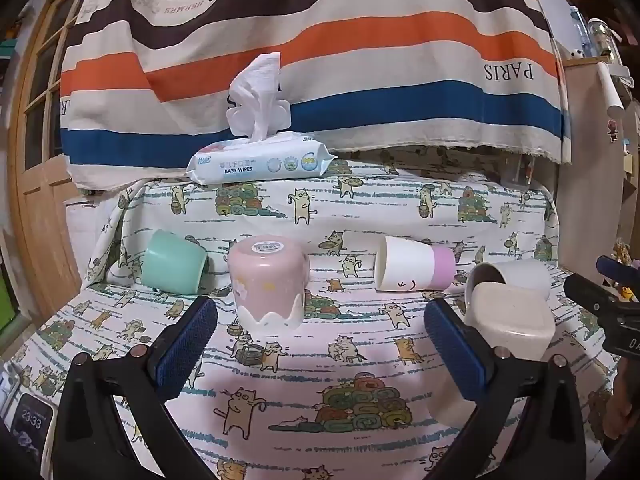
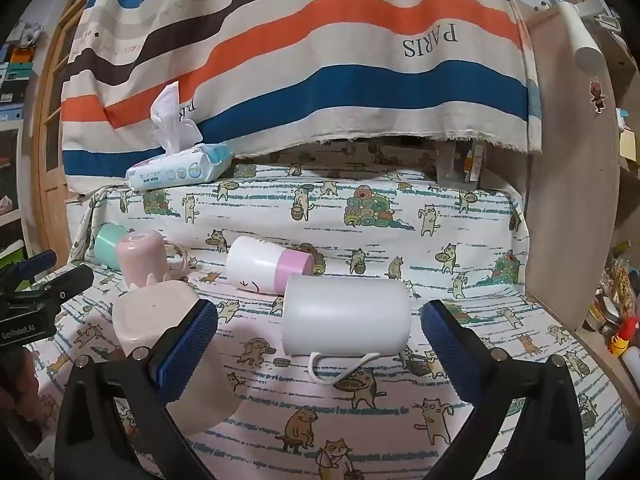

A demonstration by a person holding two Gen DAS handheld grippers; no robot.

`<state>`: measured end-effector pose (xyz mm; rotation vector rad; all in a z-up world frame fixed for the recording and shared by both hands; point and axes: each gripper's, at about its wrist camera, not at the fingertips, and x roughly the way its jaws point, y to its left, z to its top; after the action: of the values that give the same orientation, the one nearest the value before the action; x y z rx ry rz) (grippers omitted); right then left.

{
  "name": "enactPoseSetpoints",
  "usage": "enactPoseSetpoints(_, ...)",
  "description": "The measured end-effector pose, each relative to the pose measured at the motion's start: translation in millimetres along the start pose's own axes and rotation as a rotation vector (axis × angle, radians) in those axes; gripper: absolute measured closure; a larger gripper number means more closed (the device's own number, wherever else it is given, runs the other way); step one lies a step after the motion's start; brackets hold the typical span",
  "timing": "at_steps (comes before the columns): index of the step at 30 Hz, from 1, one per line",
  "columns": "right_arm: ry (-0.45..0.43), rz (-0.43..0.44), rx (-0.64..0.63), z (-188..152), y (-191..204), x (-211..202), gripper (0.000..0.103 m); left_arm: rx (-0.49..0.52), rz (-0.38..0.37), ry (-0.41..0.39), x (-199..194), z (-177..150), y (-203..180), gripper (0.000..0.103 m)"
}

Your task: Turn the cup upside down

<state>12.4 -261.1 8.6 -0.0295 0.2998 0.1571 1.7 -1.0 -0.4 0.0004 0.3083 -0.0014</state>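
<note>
A pink cup [image 1: 269, 283] stands upside down on the cat-print cloth, just ahead of my open, empty left gripper [image 1: 320, 332]. It also shows in the right wrist view [image 2: 141, 257]. A mint cup [image 1: 172, 261], a white-and-lilac cup [image 1: 414, 269] and a white mug [image 1: 516, 274] lie on their sides. A beige squarish cup [image 1: 510, 320] stands upside down at the right. In the right wrist view the white mug [image 2: 346, 316] lies on its side, handle toward me, between the fingers of my open right gripper [image 2: 318, 332]. The beige cup [image 2: 154, 316] is by its left finger.
A pack of baby wipes [image 1: 260, 160] sits on the raised ledge behind the cups, under a hanging striped cloth [image 1: 320, 60]. A wooden door [image 1: 36, 160] is at the left. A phone [image 1: 30, 426] lies at the near left corner. Shelves with clutter [image 2: 616, 312] are at the right.
</note>
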Motion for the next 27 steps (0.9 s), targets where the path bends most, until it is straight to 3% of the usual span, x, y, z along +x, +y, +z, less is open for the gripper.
enactPoseSetpoints(27, 0.006, -0.018, -0.010, 1.0, -1.0, 1.5, 0.000, -0.011, 0.006, -0.011, -1.2, -1.5, -1.3, 0.000)
